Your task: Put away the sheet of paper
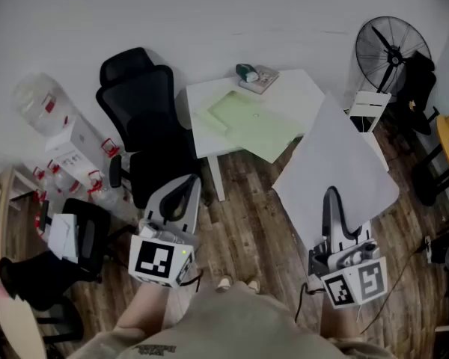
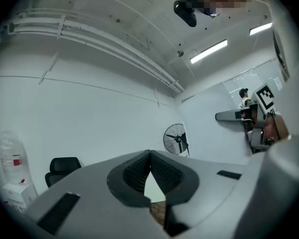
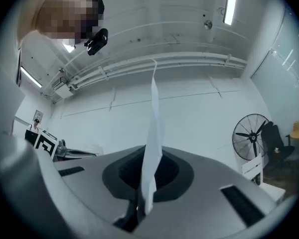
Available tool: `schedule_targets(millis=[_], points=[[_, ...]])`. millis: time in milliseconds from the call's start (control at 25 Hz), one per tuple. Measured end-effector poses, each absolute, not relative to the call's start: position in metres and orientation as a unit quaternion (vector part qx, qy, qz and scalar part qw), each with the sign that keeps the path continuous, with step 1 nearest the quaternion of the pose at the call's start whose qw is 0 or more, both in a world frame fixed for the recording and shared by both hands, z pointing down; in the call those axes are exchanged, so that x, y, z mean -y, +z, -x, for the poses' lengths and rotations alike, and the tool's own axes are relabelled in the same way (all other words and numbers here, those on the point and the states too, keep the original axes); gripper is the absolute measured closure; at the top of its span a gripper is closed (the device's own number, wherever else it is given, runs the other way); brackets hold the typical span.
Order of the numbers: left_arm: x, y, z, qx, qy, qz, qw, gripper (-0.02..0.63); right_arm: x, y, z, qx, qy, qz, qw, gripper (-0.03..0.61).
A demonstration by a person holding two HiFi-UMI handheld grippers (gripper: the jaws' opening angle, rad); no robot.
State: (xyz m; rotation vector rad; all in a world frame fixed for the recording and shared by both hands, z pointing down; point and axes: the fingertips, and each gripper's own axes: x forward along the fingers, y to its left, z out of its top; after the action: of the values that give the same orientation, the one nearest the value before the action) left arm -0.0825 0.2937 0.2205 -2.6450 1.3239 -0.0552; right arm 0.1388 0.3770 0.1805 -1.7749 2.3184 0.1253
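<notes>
Paper sheet (image 1: 344, 163) stands edge-on, pinched by right tool (image 3: 148, 178), seemingly near a corner.

White sheet (image 1: 337, 163); pale green folder (image 1: 258, 129) on a white table (image 1: 203, 137); black chair (image 1: 146, 114) and black fan (image 1: 391, 47); brown wood-plank floor (image 1: 247, 223); marker cubes (image 1: 161, 262) with black-and-white square patterns; white wall (image 1: 209, 13)

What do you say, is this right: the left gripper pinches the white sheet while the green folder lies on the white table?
Not the left: the right gripper pinches the white sheet, as the right gripper view shows; the left gripper is shut on nothing. The green folder does lie on the white table.
</notes>
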Motion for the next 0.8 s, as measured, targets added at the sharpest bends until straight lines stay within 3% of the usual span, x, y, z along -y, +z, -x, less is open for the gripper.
schedule_targets(millis=[800], points=[[-0.303, 0.235, 0.041, -0.466, -0.019, 0.881, 0.073, 0.594, -0.374, 0.205, -0.189, -0.800, -0.005, 0.590, 0.112, 0.555]])
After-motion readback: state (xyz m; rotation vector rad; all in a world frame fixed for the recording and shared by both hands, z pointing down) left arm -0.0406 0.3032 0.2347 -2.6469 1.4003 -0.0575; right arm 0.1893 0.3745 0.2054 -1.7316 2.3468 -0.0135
